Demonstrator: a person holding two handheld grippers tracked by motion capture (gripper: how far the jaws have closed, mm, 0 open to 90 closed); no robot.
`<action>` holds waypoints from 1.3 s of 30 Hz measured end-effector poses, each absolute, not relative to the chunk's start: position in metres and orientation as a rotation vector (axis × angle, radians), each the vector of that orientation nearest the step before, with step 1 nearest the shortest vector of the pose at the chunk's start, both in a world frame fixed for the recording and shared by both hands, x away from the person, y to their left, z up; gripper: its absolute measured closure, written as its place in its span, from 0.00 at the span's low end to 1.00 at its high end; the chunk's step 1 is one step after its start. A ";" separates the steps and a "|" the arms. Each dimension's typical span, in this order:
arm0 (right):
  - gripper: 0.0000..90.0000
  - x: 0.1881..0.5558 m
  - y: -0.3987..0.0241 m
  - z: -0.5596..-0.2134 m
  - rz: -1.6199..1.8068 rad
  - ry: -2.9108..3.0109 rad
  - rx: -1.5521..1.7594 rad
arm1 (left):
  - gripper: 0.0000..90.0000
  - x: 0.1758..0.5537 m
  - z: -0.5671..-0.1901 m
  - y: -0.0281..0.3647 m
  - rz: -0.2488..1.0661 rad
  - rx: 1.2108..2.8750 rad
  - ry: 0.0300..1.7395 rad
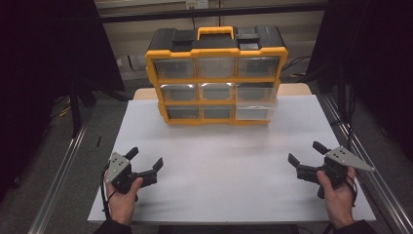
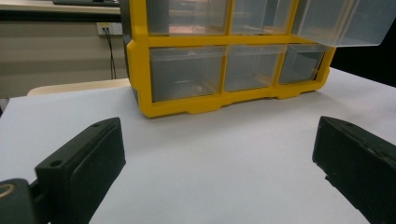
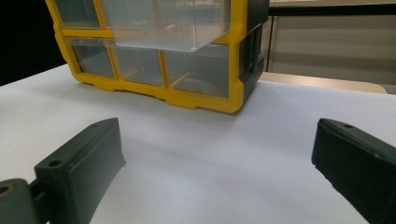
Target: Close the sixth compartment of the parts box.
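While both hands sit low at the near edge of the white table (image 1: 229, 165), the left gripper (image 1: 146, 165) is held in the person's left hand (image 1: 122, 195) near the front-left corner, jaws spread wide with nothing between them, pointing forward and slightly inward. Its own view has the two black jaws far apart over bare tabletop. Well apart on the other side, the right gripper (image 1: 306, 155) is held in the right hand (image 1: 336, 195) near the front-right corner, wrist angled inward, jaws likewise wide and empty (grey plate on top points outward to the right). Both forearms come in from the bottom, grippers hovering just above or on the surface, cannot tell which. Farther back, centred on the table, stands the yellow drawer organizer (image 1: 216, 78), upright, well clear of both grippers. One clear drawer (image 1: 256, 94), middle row on the right, sticks out of its slot; the rest look pushed in.
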State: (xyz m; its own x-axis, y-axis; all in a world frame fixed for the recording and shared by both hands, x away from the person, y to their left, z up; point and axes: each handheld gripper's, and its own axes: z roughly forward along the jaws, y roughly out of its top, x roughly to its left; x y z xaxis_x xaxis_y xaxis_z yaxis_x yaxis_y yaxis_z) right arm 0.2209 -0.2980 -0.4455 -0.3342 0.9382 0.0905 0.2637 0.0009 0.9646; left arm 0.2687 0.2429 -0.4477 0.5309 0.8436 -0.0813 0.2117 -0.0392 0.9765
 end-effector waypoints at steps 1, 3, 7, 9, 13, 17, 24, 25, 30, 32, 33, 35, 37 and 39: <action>0.02 0.221 -0.298 -0.446 1.366 1.651 1.251 | 0.03 0.269 -0.447 0.243 0.651 1.563 0.927; 0.02 0.221 -0.298 -0.446 1.371 1.656 1.257 | 0.03 0.268 -0.447 0.243 0.655 1.564 0.931; 0.02 0.221 -0.298 -0.446 1.372 1.653 1.257 | 0.03 0.268 -0.447 0.244 0.656 1.564 0.939; 0.02 0.221 -0.298 -0.446 1.373 1.655 1.258 | 0.02 0.268 -0.447 0.244 0.650 1.559 0.946; 0.01 0.221 -0.295 -0.447 1.387 1.672 1.257 | 0.02 0.268 -0.447 0.244 0.655 1.550 0.957; 0.02 0.222 -0.286 -0.448 1.409 1.684 1.236 | 0.02 0.267 -0.447 0.243 0.655 1.557 0.961; 0.00 0.219 -0.277 -0.444 1.451 1.723 1.171 | 0.02 0.267 -0.447 0.244 0.658 1.569 0.952; 0.00 0.219 -0.276 -0.443 1.457 1.726 1.154 | 0.02 0.267 -0.447 0.244 0.662 1.571 0.957; 0.00 0.219 -0.270 -0.439 1.499 1.730 1.146 | 0.02 0.267 -0.447 0.243 0.666 1.561 0.962; 0.00 0.219 -0.268 -0.437 1.530 1.740 1.139 | 0.02 0.267 -0.447 0.243 0.667 1.562 0.962; 0.00 0.219 -0.268 -0.436 1.535 1.743 1.129 | 0.02 0.267 -0.447 0.244 0.672 1.572 0.959; 0.00 0.219 -0.265 -0.433 1.548 1.747 1.119 | 0.03 0.268 -0.448 0.243 0.662 1.559 0.960; 0.01 0.220 -0.264 -0.432 1.559 1.748 1.113 | 0.02 0.268 -0.448 0.243 0.663 1.557 0.962; 0.01 0.220 -0.262 -0.430 1.570 1.754 1.110 | 0.02 0.268 -0.447 0.243 0.663 1.562 0.961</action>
